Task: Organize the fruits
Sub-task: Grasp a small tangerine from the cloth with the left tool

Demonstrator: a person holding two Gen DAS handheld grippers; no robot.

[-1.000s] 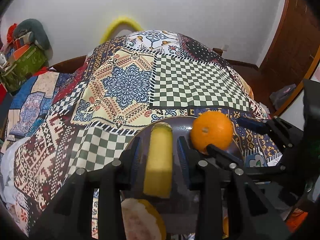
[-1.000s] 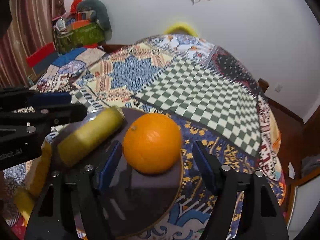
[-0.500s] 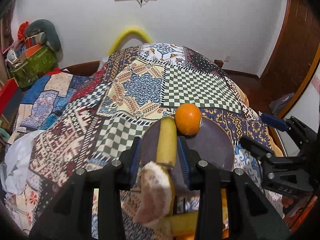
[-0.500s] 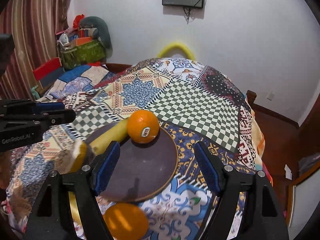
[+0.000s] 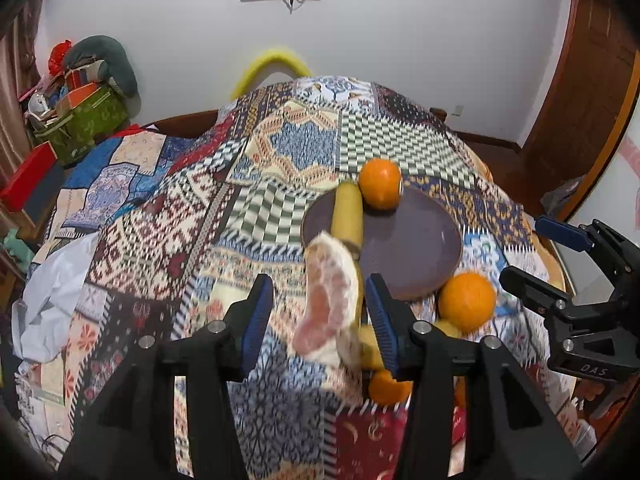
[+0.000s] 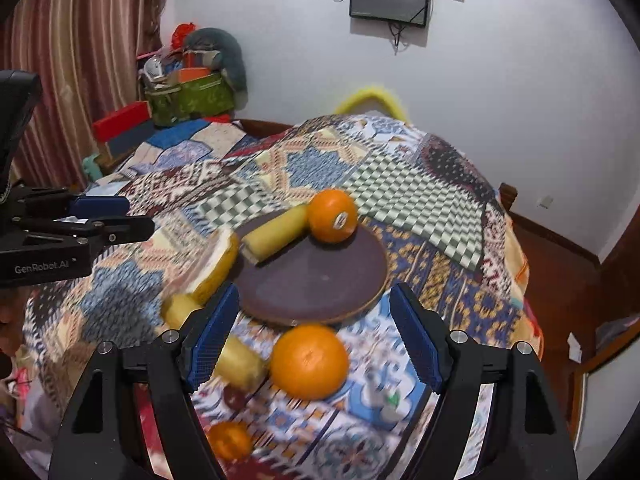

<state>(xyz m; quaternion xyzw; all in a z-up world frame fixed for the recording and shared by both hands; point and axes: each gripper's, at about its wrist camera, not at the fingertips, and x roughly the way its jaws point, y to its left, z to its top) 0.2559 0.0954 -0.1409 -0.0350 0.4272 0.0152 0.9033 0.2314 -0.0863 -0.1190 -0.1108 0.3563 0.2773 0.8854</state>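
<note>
Plate [image 6: 320, 284]: near and right portions bare; far-left rim taken by banana piece [image 6: 276, 232] touching stickered orange [image 6: 332, 216]. Near rim crowded: loose orange [image 6: 309, 361] just off it, pomelo wedge [image 6: 216, 268] at left edge. Quilt [image 5: 304, 148] beyond plate lies open.

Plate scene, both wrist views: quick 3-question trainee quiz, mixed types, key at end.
1. True or false: the stickered orange lies on the plate.
2. How many fruits lie on the plate? A) one B) two C) four
3. Fill in: the right tongs are open and hold ____.

Key: 1 true. 2 B: the stickered orange and the banana piece. 3 nothing; the loose orange lies on the quilt off the plate.
</note>
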